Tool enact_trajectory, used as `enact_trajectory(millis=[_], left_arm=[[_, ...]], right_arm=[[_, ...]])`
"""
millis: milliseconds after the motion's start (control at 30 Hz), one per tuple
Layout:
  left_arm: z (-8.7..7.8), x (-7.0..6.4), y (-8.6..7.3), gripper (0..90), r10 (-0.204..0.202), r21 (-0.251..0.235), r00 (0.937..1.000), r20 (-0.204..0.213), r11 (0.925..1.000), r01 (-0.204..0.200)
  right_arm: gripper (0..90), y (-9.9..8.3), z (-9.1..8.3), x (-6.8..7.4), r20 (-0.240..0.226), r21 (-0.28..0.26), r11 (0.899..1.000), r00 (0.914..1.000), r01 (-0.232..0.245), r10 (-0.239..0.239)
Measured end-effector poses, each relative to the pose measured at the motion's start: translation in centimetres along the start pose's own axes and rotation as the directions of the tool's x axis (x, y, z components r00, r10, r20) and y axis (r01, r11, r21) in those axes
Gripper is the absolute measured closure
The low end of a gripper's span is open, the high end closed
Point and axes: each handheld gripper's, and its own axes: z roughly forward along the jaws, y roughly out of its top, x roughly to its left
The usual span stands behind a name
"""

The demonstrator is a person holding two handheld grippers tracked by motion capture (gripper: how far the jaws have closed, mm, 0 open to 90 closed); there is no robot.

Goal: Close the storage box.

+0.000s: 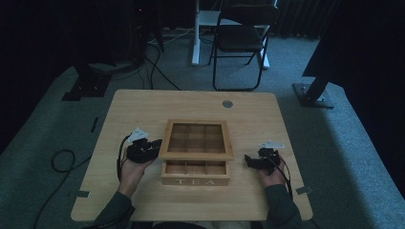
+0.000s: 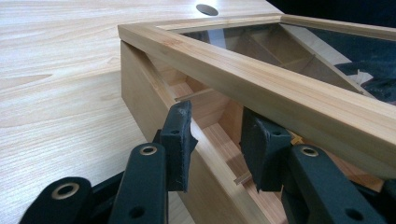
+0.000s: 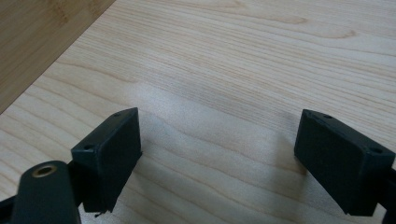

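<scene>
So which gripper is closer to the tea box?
Left. The left gripper is at the tea box, straddling its side wall under the raised lid; the right gripper sits apart over bare table.

Tea box (image 1: 195, 174) rear compartments hidden under raised glass lid (image 1: 196, 155) in high view. Left tongs (image 2: 212, 140) bases cut off at bottom edge of left gripper view; contact with box wall unclear. Person's forearms cut by bottom edge. Chair (image 1: 242, 38) top lost in dark.
</scene>
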Motion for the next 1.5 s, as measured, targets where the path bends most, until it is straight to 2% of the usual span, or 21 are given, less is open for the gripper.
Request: enact_trajectory(millis=[767,1367,1500], left_arm=[[0.2,-0.1,-1.2,62.4,-0.021,-0.024,0.9998,-0.001,0.9995,0.021],[0.3,-0.1,-2.1,61.4,-0.025,-0.012,0.9997,-0.008,0.9996,0.025],[0.4,-0.2,-2.3,61.3,-0.019,-0.003,0.9996,-0.023,0.9998,0.019]], right_arm=[[14.3,0.0,0.0,0.0,0.000,0.000,1.000,1.0000,-0.001,0.001],[14.3,0.0,0.0,0.0,0.000,0.000,1.000,1.0000,0.000,0.000],[14.3,0.0,0.0,0.0,0.000,0.000,1.000,1.0000,0.000,0.000]])
